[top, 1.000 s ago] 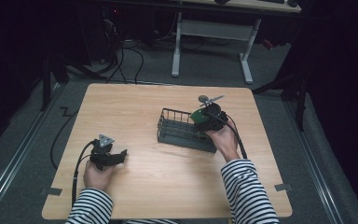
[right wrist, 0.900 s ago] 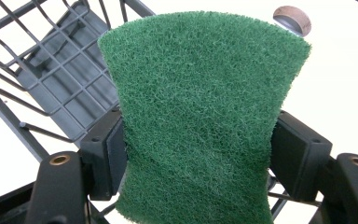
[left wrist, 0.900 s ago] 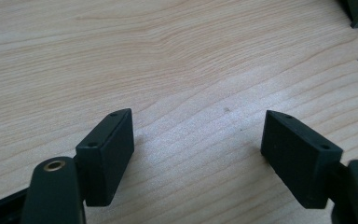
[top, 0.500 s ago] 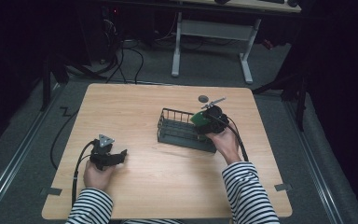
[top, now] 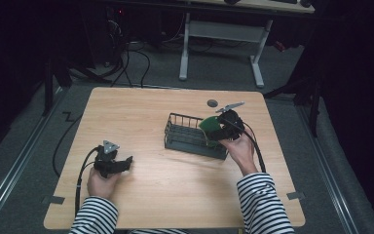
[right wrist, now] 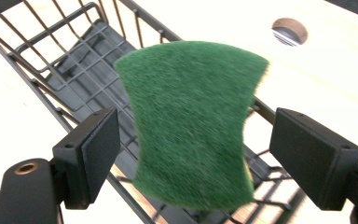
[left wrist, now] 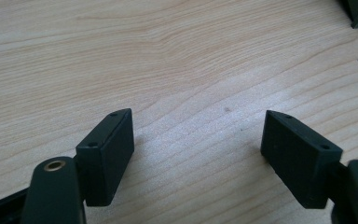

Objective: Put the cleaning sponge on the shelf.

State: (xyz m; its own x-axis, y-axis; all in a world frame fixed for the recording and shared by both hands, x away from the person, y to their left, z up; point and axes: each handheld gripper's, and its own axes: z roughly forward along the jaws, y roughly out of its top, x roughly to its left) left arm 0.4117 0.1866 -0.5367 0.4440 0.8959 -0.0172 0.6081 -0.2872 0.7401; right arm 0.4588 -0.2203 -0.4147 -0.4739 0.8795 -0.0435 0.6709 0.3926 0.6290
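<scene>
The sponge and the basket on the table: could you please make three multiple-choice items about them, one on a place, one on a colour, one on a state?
1. Where is the sponge?
A. Between the right gripper's jaws, over the wire basket
B. Beside the left gripper
C. On the floor

2. What colour is the sponge's scouring face?
A. Red
B. Green
C. Blue

3. How do the right gripper's jaws stand?
A. Shut flat together
B. Pressed on the basket's rim
C. Open, clear of the sponge

Answers:
1 A: the right gripper view shows the sponge between the jaws with basket wires behind it.
2 B: its rough face is green.
3 C: a gap shows on both sides; the jaws have just been opening.
</scene>
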